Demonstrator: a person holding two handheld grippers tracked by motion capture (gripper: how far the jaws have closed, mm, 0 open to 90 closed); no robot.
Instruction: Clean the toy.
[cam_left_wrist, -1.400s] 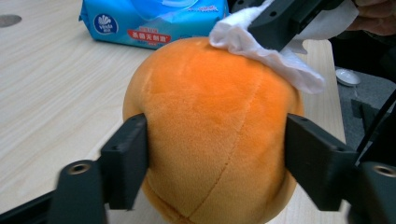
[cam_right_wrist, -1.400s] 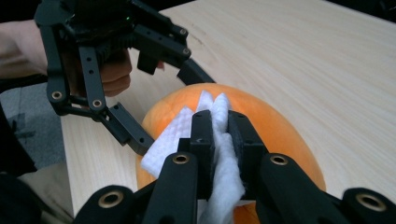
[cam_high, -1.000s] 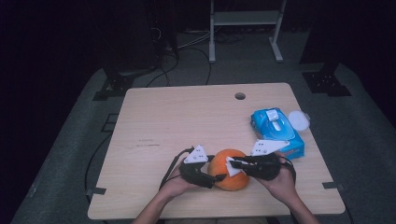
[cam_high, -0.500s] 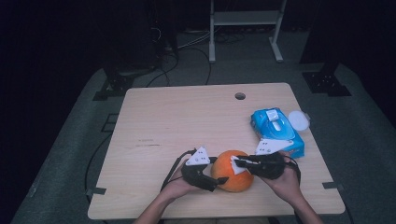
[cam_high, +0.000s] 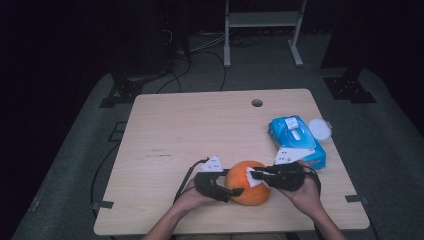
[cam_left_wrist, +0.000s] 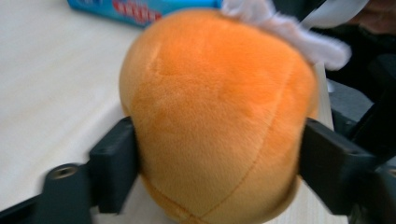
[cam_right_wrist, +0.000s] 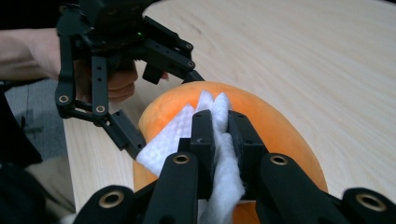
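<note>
An orange plush ball (cam_high: 248, 182) rests on the wooden table (cam_high: 200, 130) near its front edge. My left gripper (cam_high: 231, 186) clasps it from the left, one jaw on each side of the ball (cam_left_wrist: 215, 116). My right gripper (cam_high: 255, 176) is shut on a white wipe (cam_right_wrist: 219, 154), pressed on top of the ball (cam_right_wrist: 280, 135). In the right gripper view the left gripper (cam_right_wrist: 159, 102) grips the ball's far side. The wipe (cam_left_wrist: 289, 32) lies over the ball's top in the left gripper view.
A blue pack of wipes (cam_high: 296, 140) lies at the right of the table, a white round lid (cam_high: 320, 129) beside it. A cable hole (cam_high: 257, 103) sits near the far edge. Dark stands and cables lie on the floor beyond.
Both grippers and the ball have shifted slightly right and nearer the front edge. The wipe has slid over the ball's top.
</note>
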